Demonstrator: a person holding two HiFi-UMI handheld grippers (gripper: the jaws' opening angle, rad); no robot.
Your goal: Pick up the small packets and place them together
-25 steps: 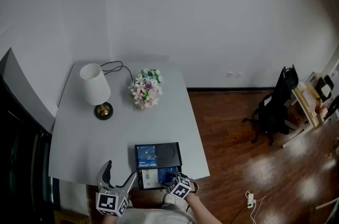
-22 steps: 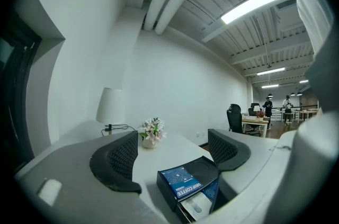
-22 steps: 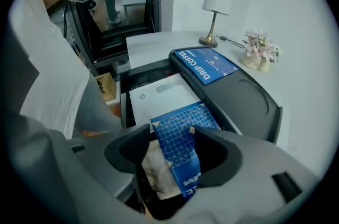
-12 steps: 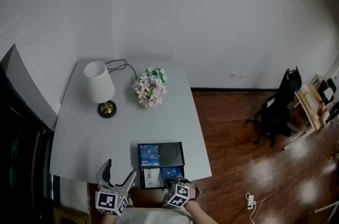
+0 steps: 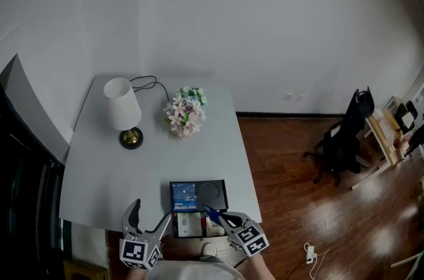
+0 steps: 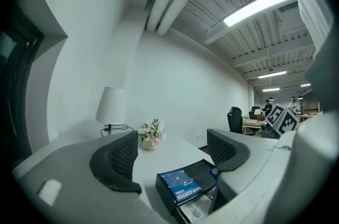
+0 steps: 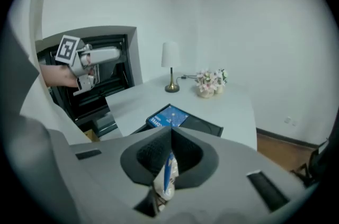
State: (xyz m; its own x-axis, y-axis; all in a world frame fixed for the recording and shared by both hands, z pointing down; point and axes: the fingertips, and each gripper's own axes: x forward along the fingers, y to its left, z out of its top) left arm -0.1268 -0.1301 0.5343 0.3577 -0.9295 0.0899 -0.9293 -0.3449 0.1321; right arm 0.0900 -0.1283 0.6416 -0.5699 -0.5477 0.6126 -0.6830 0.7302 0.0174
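The smooth grey counter (image 5: 99, 159) carried a flat black box (image 5: 213, 191) with a glossy blue printed lid. The left gripper (image 5: 149, 216) hovered at the near edge, jaws apart and empty. The right gripper (image 5: 213, 214), spread inside the box a second earlier, had clamped a thin, crinkled blue-and-white packet (image 7: 165, 178) and drawn it up, so one pick looked secured.

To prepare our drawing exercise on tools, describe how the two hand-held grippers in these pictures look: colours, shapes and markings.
The left gripper and right gripper share one look: a pale grey body with two curved jaws lined with dark textured pads. Each carries a cube bearing black-and-white square markers.
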